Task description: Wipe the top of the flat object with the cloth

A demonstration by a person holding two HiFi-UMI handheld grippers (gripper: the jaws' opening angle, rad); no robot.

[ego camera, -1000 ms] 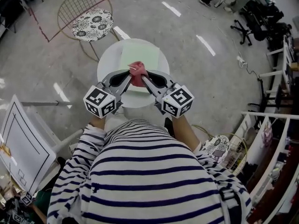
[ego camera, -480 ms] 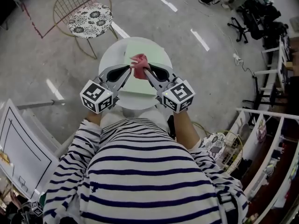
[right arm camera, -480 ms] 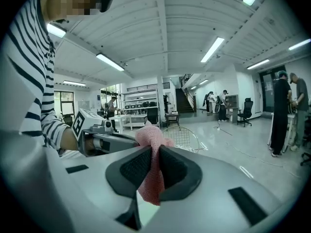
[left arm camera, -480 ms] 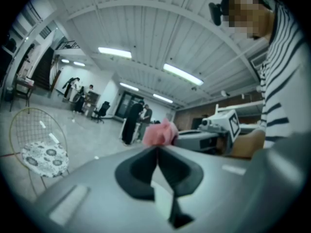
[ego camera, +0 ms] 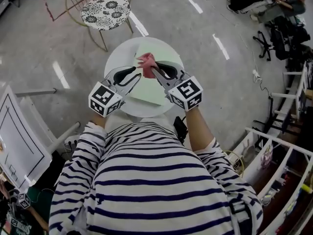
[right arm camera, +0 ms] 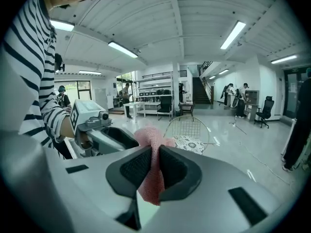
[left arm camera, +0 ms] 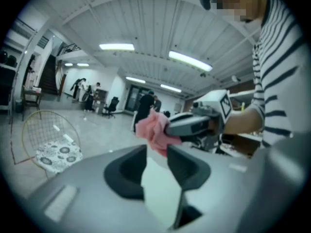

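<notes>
Flat object (ego camera: 145, 89): a pale green rectangular sheet, plain and unmarked, lying flat on a round white table (ego camera: 114, 64) and covering most of its middle, with one corner turned toward the person. No creases or stains can be made out on its top from the head view. Cloth (ego camera: 146, 60): pink, bunched into a loose wad with a coarse knit texture, positioned over the far part of the sheet. Whether it touches the surface cannot be told. Right gripper (ego camera: 153, 71): its jaws are closed tight on the cloth, which in the right gripper view fills the narrow gap between the black pads and hangs below them. Left gripper (ego camera: 137, 77): jaws spread, nothing between them. In the left gripper view the pale sheet shows through the gap, with the cloth (left arm camera: 154, 130) just beyond the tips. The two grippers point inward from either side, their tips near each other above the sheet. Beyond the table stands a wire chair (ego camera: 105, 8) with a floral cushion, well apart from it on the grey floor.
</notes>
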